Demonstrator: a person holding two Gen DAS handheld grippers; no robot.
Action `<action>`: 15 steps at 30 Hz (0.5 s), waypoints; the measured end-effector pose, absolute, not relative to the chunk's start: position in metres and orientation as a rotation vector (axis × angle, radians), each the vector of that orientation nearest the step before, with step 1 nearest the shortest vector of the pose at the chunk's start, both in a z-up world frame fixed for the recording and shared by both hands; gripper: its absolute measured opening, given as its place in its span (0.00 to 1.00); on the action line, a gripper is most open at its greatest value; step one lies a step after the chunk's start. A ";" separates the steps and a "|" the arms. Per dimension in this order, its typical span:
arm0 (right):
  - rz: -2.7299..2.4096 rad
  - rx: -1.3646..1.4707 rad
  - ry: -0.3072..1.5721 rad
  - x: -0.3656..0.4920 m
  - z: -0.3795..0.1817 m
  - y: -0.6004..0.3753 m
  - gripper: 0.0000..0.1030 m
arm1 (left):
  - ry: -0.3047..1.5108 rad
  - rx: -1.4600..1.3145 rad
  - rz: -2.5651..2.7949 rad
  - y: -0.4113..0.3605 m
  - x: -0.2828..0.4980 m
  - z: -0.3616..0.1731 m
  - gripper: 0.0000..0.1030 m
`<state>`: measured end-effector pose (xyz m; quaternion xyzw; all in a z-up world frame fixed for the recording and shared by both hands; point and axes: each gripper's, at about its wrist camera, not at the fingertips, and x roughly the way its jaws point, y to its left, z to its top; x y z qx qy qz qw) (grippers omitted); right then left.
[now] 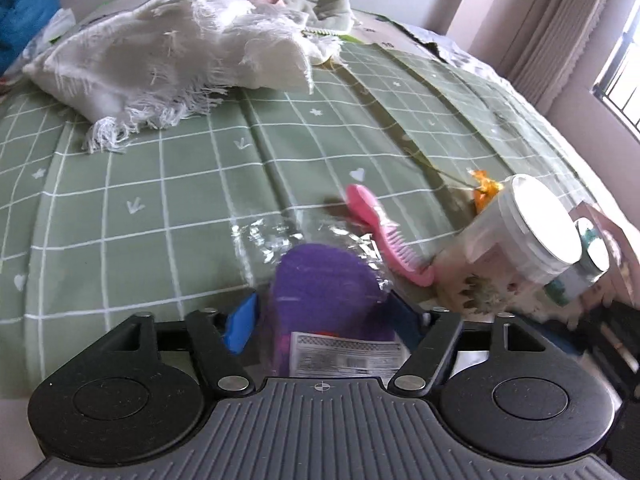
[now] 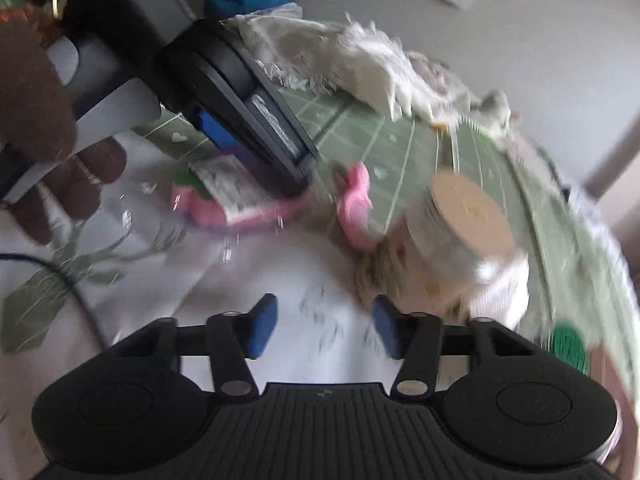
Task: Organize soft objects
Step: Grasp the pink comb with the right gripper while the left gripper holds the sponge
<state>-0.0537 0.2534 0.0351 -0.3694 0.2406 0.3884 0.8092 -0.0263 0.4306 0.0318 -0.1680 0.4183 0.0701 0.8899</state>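
Left gripper: jaws spread wide, blue pads out at either side of a purple item in clear crinkly wrap. The item sits between the fingers, label end toward the camera. I see a gap at the left pad; the right pad is mostly hidden behind the wrap, so I can't confirm contact there. I read it as released, not clamped. In the right wrist view the same packet lies on the bed under the left gripper's nose.

Right gripper: jaws partly apart, nothing between the pads, only white floral bedding below. Frame is motion-blurred.

Just right of the packet: pink hairbrush lying flat on the green checked bedsheet, bristle end near a white lidded tub tipped on its side. A smaller white-capped bottle sits right behind the tub.

Far side of the sheet: white fringed cloth, bunched in a heap, well apart from both grippers. More pale fabric behind it, blue bundle at the far left edge.

A hand holds the left gripper's body, upper left of the right wrist view
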 end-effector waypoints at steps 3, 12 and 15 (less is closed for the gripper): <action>0.805 -0.828 0.442 -0.056 0.029 0.274 0.47 | 0.846 -0.275 0.285 0.445 -0.033 0.036 0.93; 0.615 -0.927 0.441 -0.022 0.009 0.341 0.33 | 0.655 -0.476 0.393 0.484 -0.068 0.054 0.81; 0.594 -0.986 0.464 -0.014 0.000 0.354 0.28 | 0.546 -0.492 0.391 0.487 -0.080 0.067 0.81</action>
